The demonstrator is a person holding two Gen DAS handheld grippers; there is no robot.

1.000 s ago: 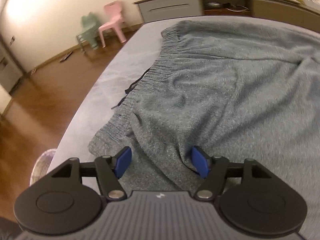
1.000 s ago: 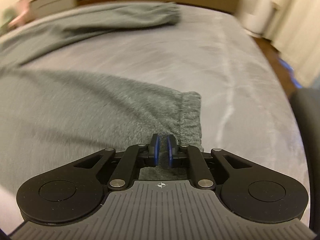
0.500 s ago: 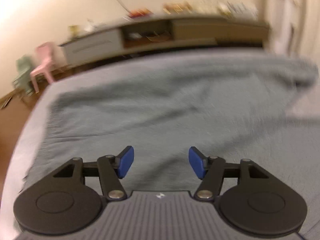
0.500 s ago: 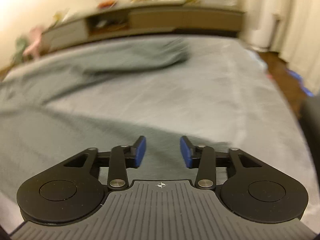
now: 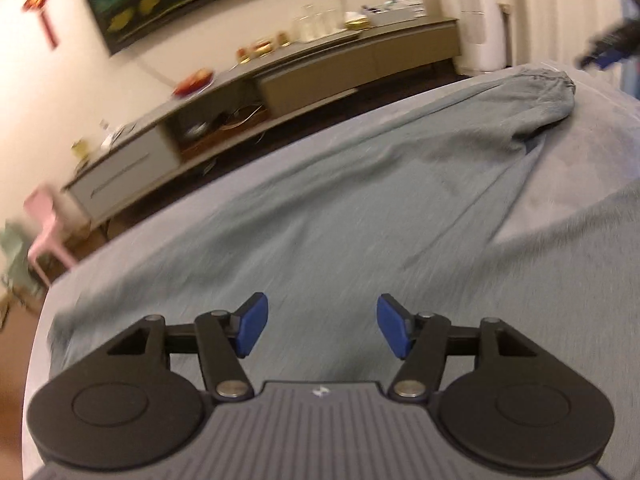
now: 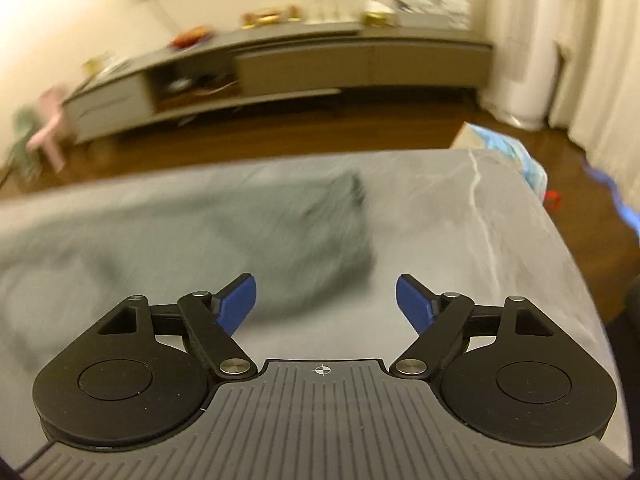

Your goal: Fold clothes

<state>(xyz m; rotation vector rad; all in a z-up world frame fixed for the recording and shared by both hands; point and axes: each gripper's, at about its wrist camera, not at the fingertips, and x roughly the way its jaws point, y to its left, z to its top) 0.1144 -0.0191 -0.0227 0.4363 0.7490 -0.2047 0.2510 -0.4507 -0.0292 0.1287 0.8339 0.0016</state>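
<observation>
Now the grey sweatpants (image 5: 320, 216) lie spread on the bed (image 6: 500, 216), far leg's cuff (image 6: 352, 196) just ahead of the right gripper (image 6: 325, 300), jaws opening, empty; left gripper (image 5: 318, 330) open, empty, over the body

A long sideboard (image 6: 304, 60) lines the wall; a pink chair (image 5: 44, 224) (blurred) stands beside it.

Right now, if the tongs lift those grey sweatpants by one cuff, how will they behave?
The grey sweatpants would probably hang limp, since they lie in soft wrinkles on the bed. The fleecy fabric likely grips well. The gathered cuff looks bulkier, so pinching it should hold.
</observation>
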